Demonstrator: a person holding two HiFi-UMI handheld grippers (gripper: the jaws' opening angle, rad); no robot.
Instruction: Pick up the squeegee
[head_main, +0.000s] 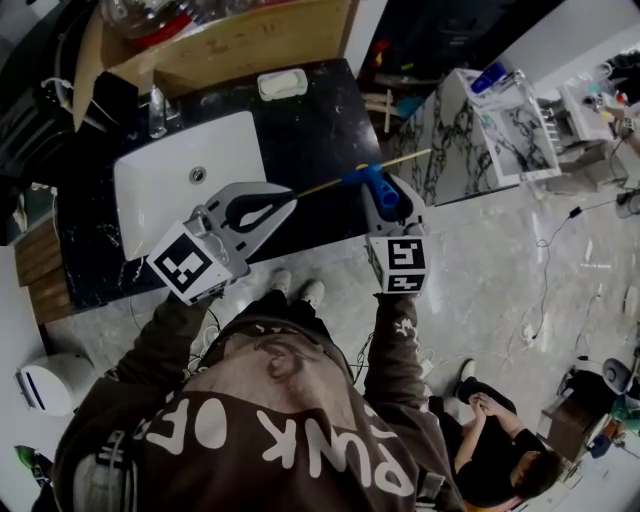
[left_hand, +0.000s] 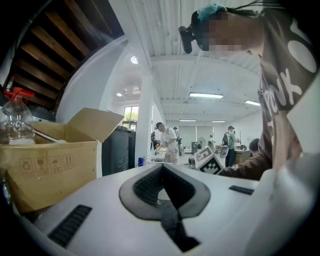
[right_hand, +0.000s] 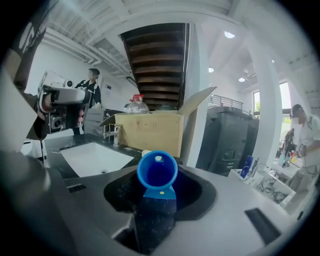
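Note:
The squeegee (head_main: 378, 184) has a blue handle and a long thin pale blade that stretches across the black countertop (head_main: 310, 130). My right gripper (head_main: 386, 196) is shut on the blue handle and holds it above the counter's front edge. In the right gripper view the handle's round end (right_hand: 157, 173) with its hanging hole sticks up between the jaws of the right gripper (right_hand: 156, 192). My left gripper (head_main: 288, 201) hovers just left of the blade's end, over the corner of the sink, its dark pads meeting at the tip with nothing in them. The left gripper (left_hand: 162, 169) looks out level across the room.
A white sink basin (head_main: 170, 175) with a faucet (head_main: 157, 110) is set in the counter. Behind it stand a cardboard box (head_main: 235, 45) and a soap dish (head_main: 282, 83). A marble-patterned stand (head_main: 500, 125) is at the right. A person (head_main: 500, 445) sits on the floor at lower right.

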